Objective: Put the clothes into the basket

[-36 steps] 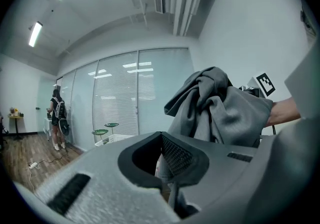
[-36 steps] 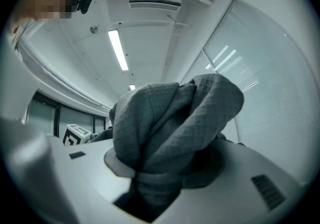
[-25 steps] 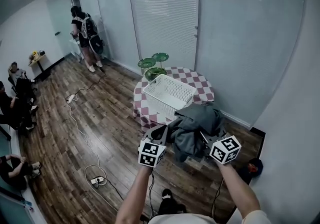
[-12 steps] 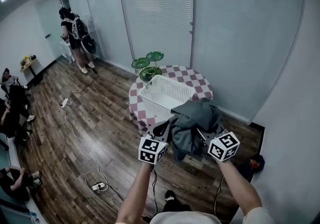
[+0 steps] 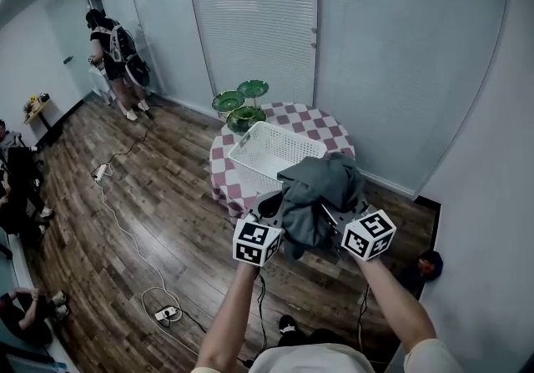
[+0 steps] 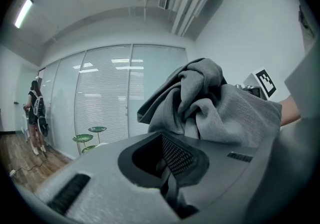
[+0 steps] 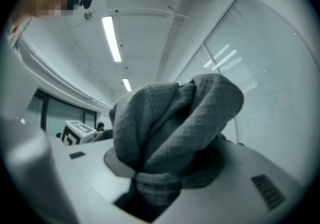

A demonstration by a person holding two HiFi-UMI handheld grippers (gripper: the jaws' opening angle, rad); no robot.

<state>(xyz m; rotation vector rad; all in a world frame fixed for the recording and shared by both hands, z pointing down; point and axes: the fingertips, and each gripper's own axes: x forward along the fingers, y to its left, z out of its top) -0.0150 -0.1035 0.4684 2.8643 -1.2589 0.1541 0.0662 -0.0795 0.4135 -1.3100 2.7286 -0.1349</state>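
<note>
A crumpled grey garment [image 5: 319, 194] hangs in the air between both grippers, just in front of the near edge of the white lattice basket [image 5: 269, 156]. The basket stands on a round table with a red-and-white checked cloth [image 5: 327, 126]. My right gripper [image 5: 334, 218] is shut on the garment [image 7: 170, 123], which bulges up out of its jaws. My left gripper [image 5: 272, 206] is at the garment's left edge, jaws together, with the cloth [image 6: 215, 107] rising from its tip. Both marker cubes face me.
Green leaf-shaped stands [image 5: 240, 106] sit by the table's far left side. A cable and power strip [image 5: 163, 311] lie on the wooden floor. A person with a backpack [image 5: 113, 50] stands far left by the glass wall; others sit along the left wall [image 5: 12, 188].
Both grippers have lifted the garment a little higher and nearer the basket. The table and the standing person have shifted left in the view.
</note>
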